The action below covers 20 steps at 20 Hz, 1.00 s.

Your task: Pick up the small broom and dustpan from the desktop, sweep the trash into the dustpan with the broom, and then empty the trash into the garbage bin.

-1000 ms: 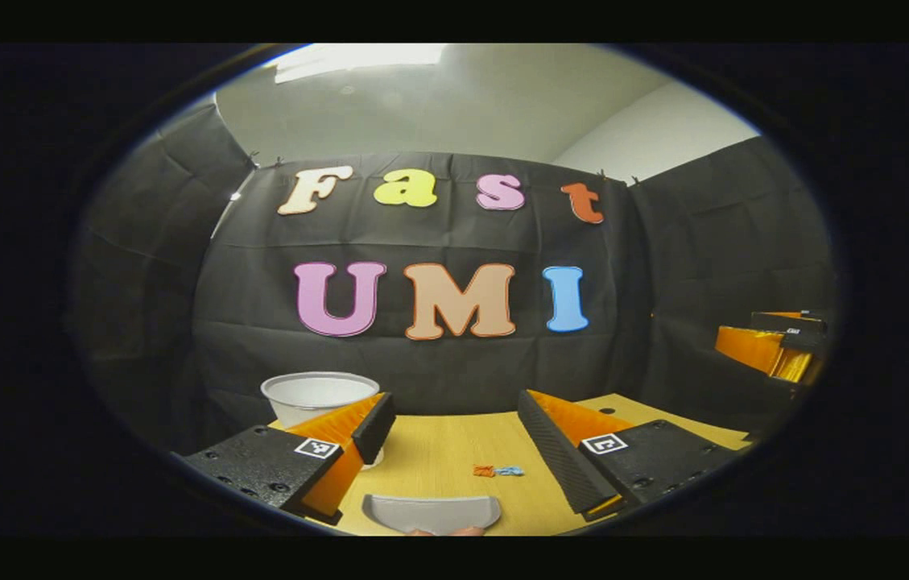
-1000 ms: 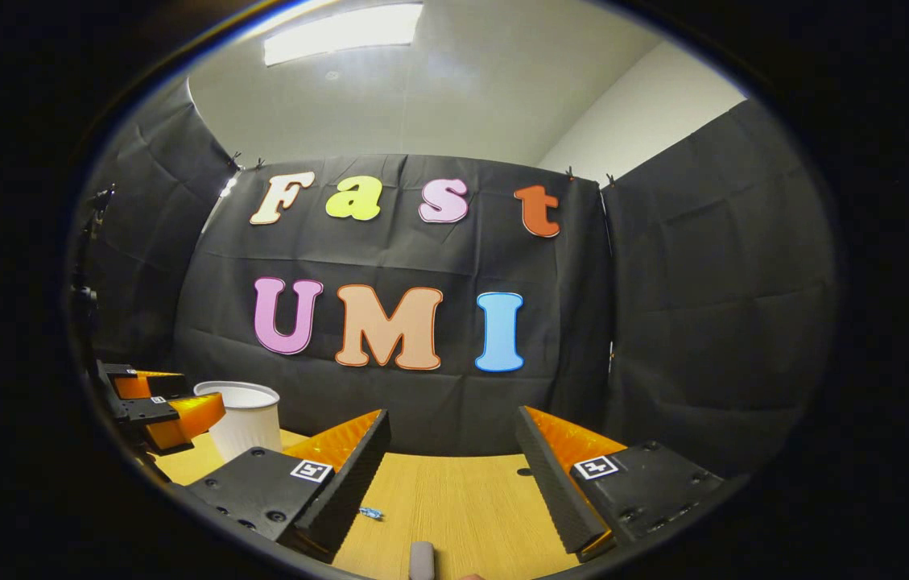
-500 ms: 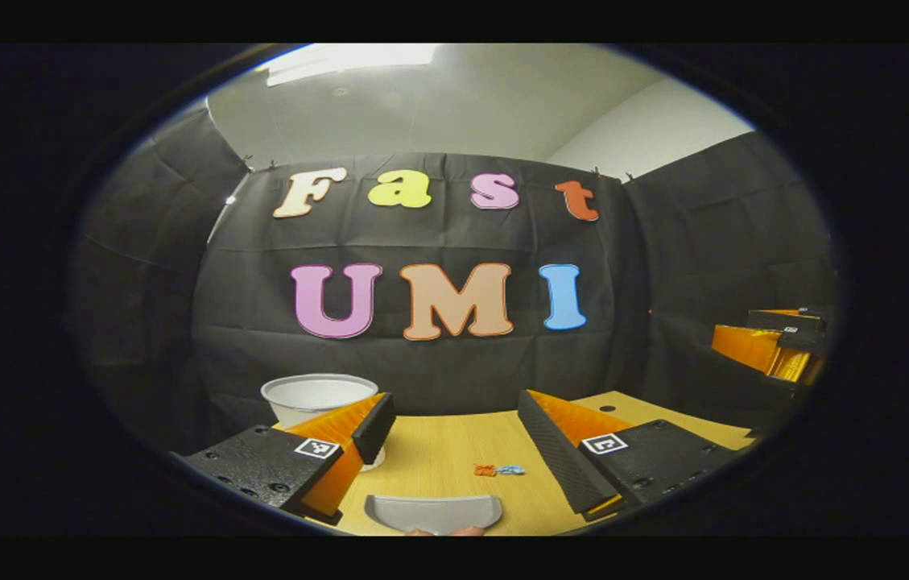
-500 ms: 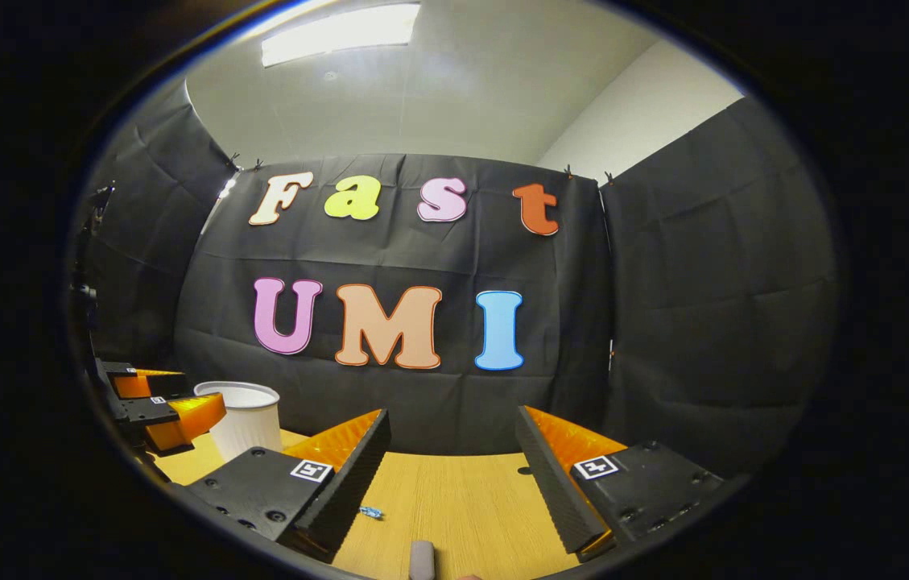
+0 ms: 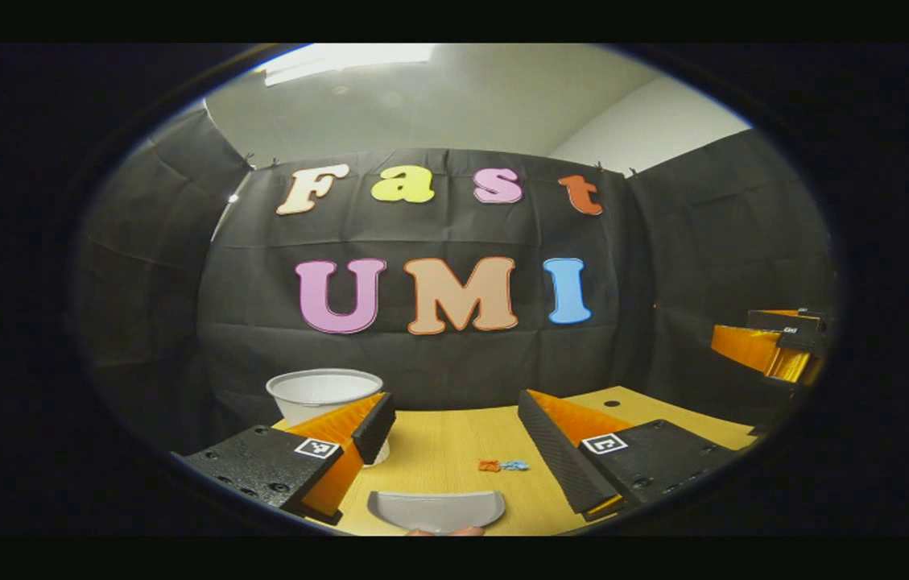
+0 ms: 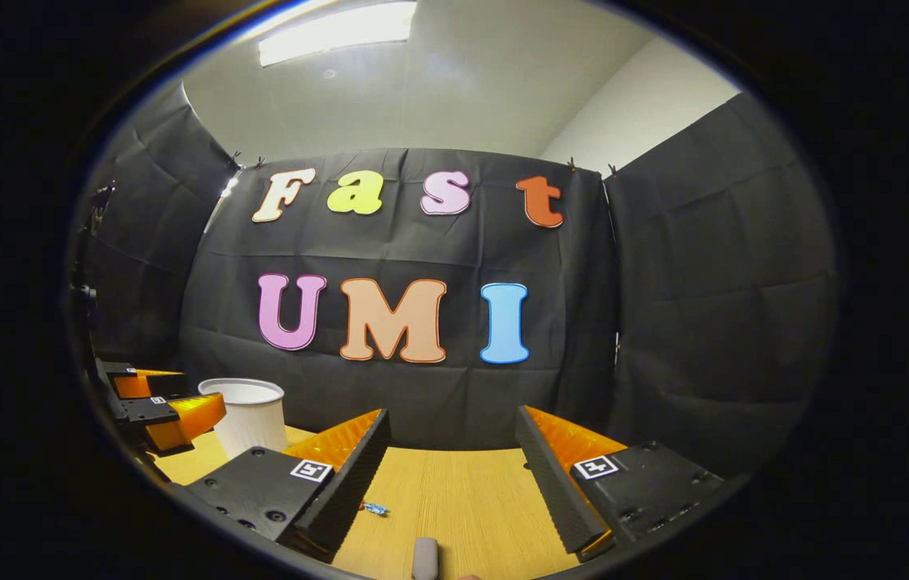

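A grey dustpan [image 5: 435,510] lies on the wooden desktop [image 5: 438,451] at the bottom of the left gripper view, below and between the fingers of my left gripper [image 5: 456,411], which is open and holds nothing. Small orange and blue trash scraps [image 5: 502,465] lie just beyond the dustpan, to its right. My right gripper [image 6: 452,423] is open too, hovering over the desktop [image 6: 454,491]. A grey rounded end [image 6: 424,558], probably the broom's handle, pokes in at the bottom edge between its fingers. A blue scrap [image 6: 374,508] lies by its left finger.
A white garbage bin [image 5: 324,391] stands at the desk's back left, partly behind the left finger; the bin [image 6: 247,412] also appears left in the right gripper view, beside the left gripper [image 6: 152,403]. The right gripper [image 5: 772,342] hangs at the far right.
Both views have shifted slightly: the wall sits a little higher in frame and the bin and scraps have edged right. Both grippers stay open and empty.
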Motion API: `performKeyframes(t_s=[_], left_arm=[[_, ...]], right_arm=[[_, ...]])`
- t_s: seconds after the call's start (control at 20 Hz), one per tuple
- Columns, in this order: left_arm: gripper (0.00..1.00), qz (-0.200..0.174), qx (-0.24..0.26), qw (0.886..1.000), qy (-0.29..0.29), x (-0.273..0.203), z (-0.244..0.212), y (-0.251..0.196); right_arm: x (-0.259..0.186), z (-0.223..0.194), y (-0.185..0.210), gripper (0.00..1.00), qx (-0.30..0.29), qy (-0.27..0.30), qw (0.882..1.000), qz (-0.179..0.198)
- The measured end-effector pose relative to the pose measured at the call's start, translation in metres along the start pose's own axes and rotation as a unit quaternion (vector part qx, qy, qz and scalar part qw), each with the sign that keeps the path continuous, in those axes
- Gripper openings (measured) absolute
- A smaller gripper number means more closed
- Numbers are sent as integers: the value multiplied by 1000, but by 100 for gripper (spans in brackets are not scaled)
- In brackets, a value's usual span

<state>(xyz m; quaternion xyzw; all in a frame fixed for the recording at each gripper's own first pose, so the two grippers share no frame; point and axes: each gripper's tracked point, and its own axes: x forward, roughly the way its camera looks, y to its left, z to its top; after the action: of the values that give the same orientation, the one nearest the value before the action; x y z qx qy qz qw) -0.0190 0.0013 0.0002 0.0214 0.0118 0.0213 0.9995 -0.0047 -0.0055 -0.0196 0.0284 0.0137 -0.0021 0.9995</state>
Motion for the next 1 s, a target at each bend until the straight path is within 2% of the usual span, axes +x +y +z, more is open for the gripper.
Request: performKeyframes(t_s=[0.4,0.75,1.0], left_arm=[[93,7,7,999,30,2,-21,2],[94,-3,12,993,118,-5,-84,-6],[94,-3,9,981,192,-15,-142,-5]], right_arm=[[6,-22,4,92,0,25,1000,12],[10,-105,4,92,-4,127,992,17],[1,-171,12,93,-8,210,977,27]])
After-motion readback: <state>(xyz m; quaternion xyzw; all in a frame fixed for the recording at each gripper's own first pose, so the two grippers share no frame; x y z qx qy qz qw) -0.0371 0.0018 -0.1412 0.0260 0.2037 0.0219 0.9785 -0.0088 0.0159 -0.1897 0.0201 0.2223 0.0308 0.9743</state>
